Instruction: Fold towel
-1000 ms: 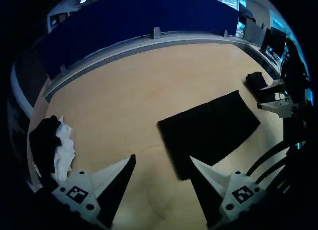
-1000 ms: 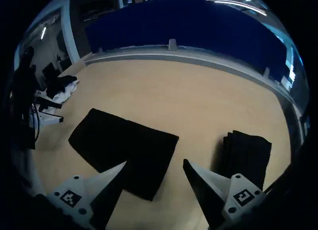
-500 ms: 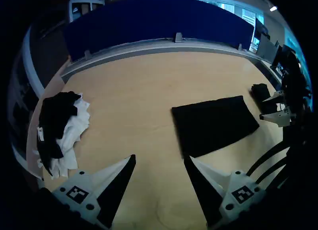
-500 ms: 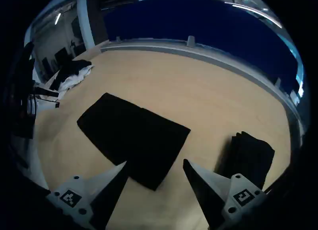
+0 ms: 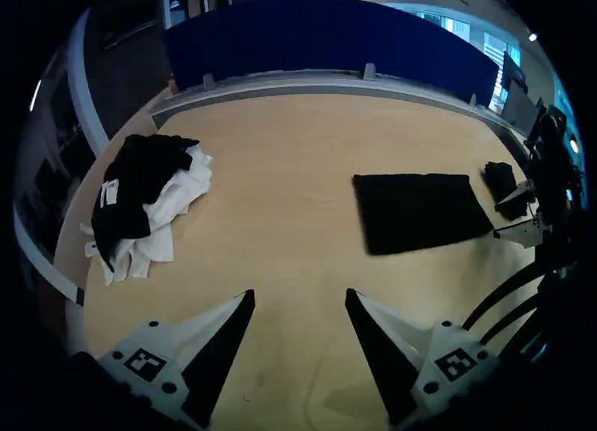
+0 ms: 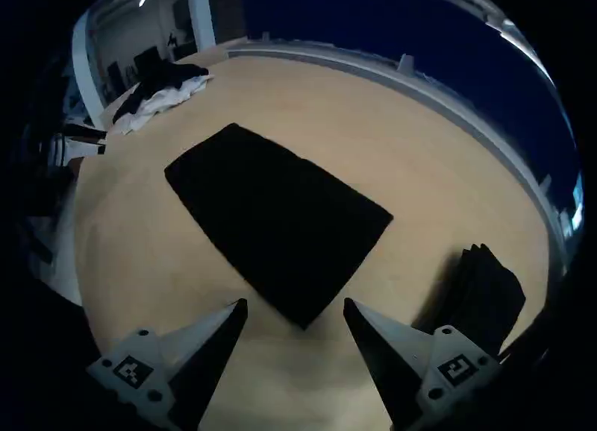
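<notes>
Here, the chief hazard, as a judgement, is a missed pick-up. The black towel (image 5: 418, 211) lies flat and thin on the wooden table (image 5: 298, 155), so fingers closing too high would likely slide over its edge. Fingers driven too low could jam against the tabletop. A second hazard is a skewed fold, which would follow if the two grippers took unequal corners or lifted unevenly. A third is seizing the wrong cloth. A loose pile of black and white cloths (image 5: 145, 196) lies far to the left of the left gripper's jaws, and a dark folded stack (image 5: 501, 179) lies far to their right, just beyond the towel. In the left gripper view, the left gripper (image 5: 298, 293) has its fingers spread wide with nothing between them. The towel lies ahead and to the right of these jaws, well apart from them. In the right gripper view, the right gripper (image 6: 294, 302) is likewise spread wide and empty. The towel's near corner appears in the gap between its fingertips, ungripped. The rest of the cloth reaches ahead and to the left, and the stack lies just beyond the right-hand finger.
</notes>
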Available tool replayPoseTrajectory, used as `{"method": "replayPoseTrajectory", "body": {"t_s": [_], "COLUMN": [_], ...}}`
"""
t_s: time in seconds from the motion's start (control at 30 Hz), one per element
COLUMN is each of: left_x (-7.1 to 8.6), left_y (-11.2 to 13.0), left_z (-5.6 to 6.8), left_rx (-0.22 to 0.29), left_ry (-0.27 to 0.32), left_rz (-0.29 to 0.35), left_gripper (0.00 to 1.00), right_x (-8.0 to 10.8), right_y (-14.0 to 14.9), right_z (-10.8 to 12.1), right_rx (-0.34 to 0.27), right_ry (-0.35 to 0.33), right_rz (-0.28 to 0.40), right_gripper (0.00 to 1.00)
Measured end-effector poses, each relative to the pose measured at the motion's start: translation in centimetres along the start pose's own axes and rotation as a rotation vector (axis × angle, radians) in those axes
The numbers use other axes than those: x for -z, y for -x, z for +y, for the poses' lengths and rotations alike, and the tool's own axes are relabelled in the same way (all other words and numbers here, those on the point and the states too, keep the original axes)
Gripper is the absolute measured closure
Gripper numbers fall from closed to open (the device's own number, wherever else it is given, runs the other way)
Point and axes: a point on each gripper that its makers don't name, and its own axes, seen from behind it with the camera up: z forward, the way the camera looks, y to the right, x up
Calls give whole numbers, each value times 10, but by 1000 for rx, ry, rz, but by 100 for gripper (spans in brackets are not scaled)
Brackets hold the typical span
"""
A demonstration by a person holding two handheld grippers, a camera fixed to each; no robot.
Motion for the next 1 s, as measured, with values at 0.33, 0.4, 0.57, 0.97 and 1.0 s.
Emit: {"method": "replayPoseTrajectory", "body": {"t_s": [0.33, 0.4, 0.57, 0.97, 1.0], "left_x": [8, 8, 11, 14, 15], "left_y": [18, 18, 20, 25, 25], "left_z": [-5, -5, -6, -7, -8], "left_rx": [23, 23, 24, 24, 23], "left_ry": [-10, -10, -11, -11, -11], "left_rz": [-17, -17, -18, -24, -24], "left_gripper": [10, 10, 10, 10, 10], "right_x": [-3, -5, -9, -11, -12], "right_y": [12, 14, 20, 24, 24], "right_z": [0, 0, 3, 3, 4], "right_rx": [28, 23, 7, 9, 8], "right_ry": [-15, -19, -20, -20, -19], "right_rz": [-39, -43, -48, -53, -54], "right_gripper": [9, 15, 29, 70, 73]}}
